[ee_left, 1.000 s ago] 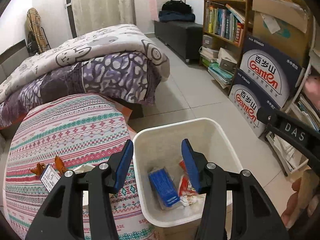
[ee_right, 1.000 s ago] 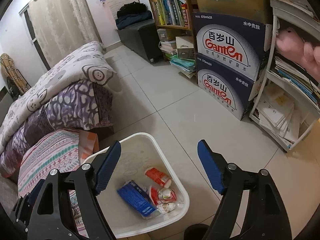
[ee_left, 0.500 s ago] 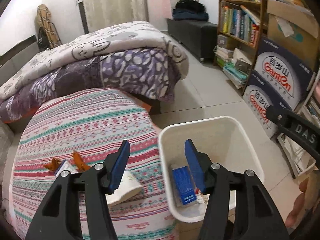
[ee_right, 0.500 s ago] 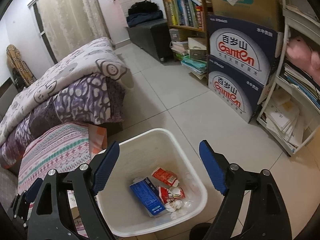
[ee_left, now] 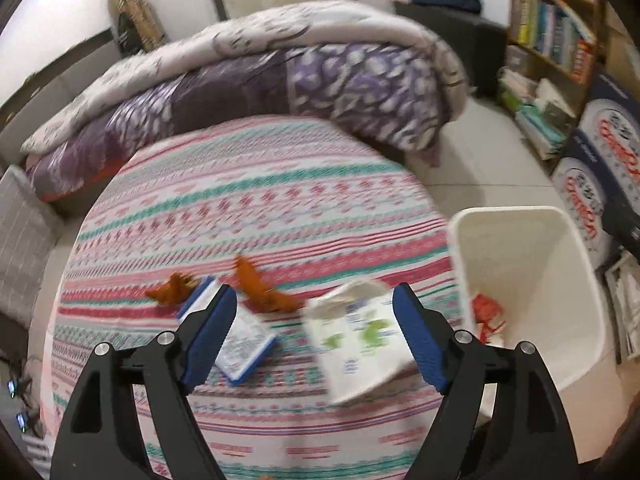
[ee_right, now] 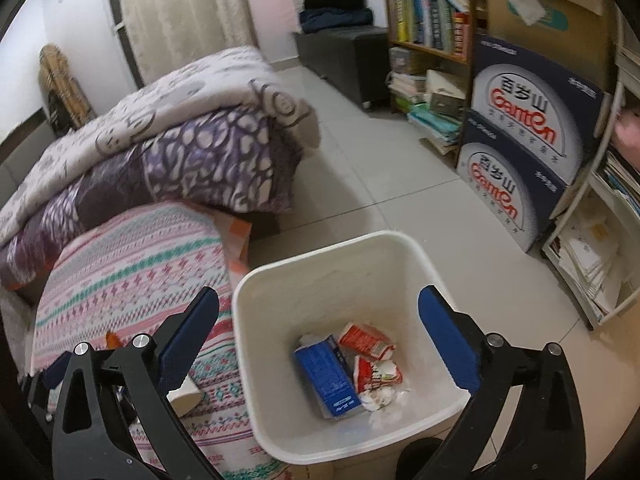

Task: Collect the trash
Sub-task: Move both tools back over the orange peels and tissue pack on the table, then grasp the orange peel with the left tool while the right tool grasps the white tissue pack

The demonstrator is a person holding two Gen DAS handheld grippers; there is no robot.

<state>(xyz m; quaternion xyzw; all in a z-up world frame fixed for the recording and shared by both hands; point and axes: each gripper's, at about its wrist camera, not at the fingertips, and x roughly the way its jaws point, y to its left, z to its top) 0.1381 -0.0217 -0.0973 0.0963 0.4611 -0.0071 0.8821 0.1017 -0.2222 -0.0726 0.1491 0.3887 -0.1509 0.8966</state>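
Observation:
My left gripper (ee_left: 314,334) is open and empty above the striped bed cover (ee_left: 256,200). Below it lie a white carton with green print (ee_left: 356,344), a blue-edged white packet (ee_left: 244,340) and orange peel pieces (ee_left: 260,288). The white trash bin (ee_left: 560,264) stands at the bed's right edge. My right gripper (ee_right: 318,354) is open and empty above the bin (ee_right: 280,280), which holds a blue box (ee_right: 328,376) and red wrappers (ee_right: 372,360).
Folded purple and white quilts (ee_left: 280,80) lie at the far end of the bed. Stacked Ganten boxes (ee_right: 520,148) and bookshelves (ee_right: 428,20) line the right wall. Tiled floor (ee_right: 380,168) lies between bed and shelves. A grey cushion (ee_left: 20,240) sits left of the bed.
My left gripper has swung left from over the bin to over the bed cover and opened wider. The right gripper stayed open above the bin and shifted slightly.

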